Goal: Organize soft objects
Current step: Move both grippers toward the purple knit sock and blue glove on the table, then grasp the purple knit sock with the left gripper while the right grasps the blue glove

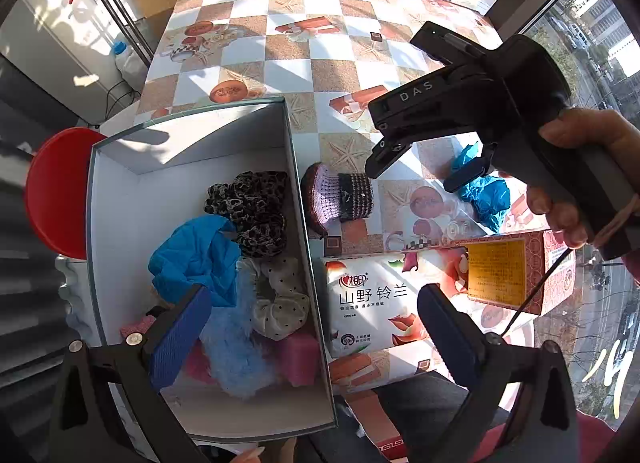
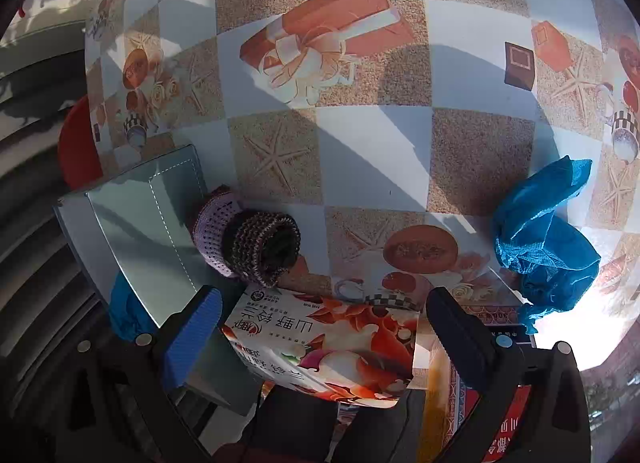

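Note:
An open white box (image 1: 116,199) holds a leopard scrunchie (image 1: 250,211), a blue cloth (image 1: 196,259), a dotted white scrunchie (image 1: 282,303), a fluffy blue scrunchie (image 1: 236,355) and pink pieces (image 1: 298,357). My left gripper (image 1: 316,331) is open and empty above the box's near end. A knitted purple cuff (image 1: 338,199) (image 2: 248,241) lies beside the box's right wall. A crumpled blue cloth (image 1: 486,193) (image 2: 540,239) lies on the table to the right. My right gripper (image 1: 420,171) (image 2: 324,339) is open and empty, hovering between cuff and cloth.
A tissue pack (image 1: 368,299) (image 2: 332,347) and a red carton (image 1: 516,275) lie at the table's near edge. The checkered tablecloth (image 1: 300,47) stretches beyond. A red stool (image 1: 56,191) stands left of the box. A window is on the right.

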{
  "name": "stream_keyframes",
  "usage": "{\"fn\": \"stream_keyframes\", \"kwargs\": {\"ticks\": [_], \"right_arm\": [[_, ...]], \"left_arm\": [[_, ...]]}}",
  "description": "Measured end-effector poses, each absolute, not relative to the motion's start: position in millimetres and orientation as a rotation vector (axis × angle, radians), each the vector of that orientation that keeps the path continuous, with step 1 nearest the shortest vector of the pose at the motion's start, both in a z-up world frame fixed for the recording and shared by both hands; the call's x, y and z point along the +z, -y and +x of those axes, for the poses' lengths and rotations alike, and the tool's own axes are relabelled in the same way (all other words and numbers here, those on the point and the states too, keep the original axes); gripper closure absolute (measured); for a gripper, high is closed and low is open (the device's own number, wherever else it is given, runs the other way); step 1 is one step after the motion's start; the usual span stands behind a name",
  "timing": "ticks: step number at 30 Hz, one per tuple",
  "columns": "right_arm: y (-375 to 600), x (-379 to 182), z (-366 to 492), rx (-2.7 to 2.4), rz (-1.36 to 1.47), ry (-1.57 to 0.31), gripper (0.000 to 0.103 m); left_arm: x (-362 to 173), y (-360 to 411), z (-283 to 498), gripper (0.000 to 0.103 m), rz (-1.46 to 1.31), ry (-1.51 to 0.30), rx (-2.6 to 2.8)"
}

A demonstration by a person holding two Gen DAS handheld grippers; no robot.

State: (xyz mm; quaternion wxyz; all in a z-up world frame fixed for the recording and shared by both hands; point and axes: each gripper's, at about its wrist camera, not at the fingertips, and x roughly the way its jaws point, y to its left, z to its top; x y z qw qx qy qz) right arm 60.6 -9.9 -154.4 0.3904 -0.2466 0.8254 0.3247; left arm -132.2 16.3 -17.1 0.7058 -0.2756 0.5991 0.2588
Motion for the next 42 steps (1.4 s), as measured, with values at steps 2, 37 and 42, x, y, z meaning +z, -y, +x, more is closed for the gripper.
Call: {"fn": "stream_keyframes", "kwargs": {"ticks": [2,37,42], "right_arm": [[-9,-162,46,0.857,-0.648,-2.103,0.000],[110,-113,186,0.743,-0.487,-1.890,0.000],[83,-162,169,0.879,-0.709,-1.888,0.000]], "left_arm": [[-17,-16,-137,0.000,-0.618,-1.332,0.575],[-69,-67,2,0.000,-0.837,-1.345,0.491],[-107,-86,27,0.000,-0.923,-1.368,0.568]]}}
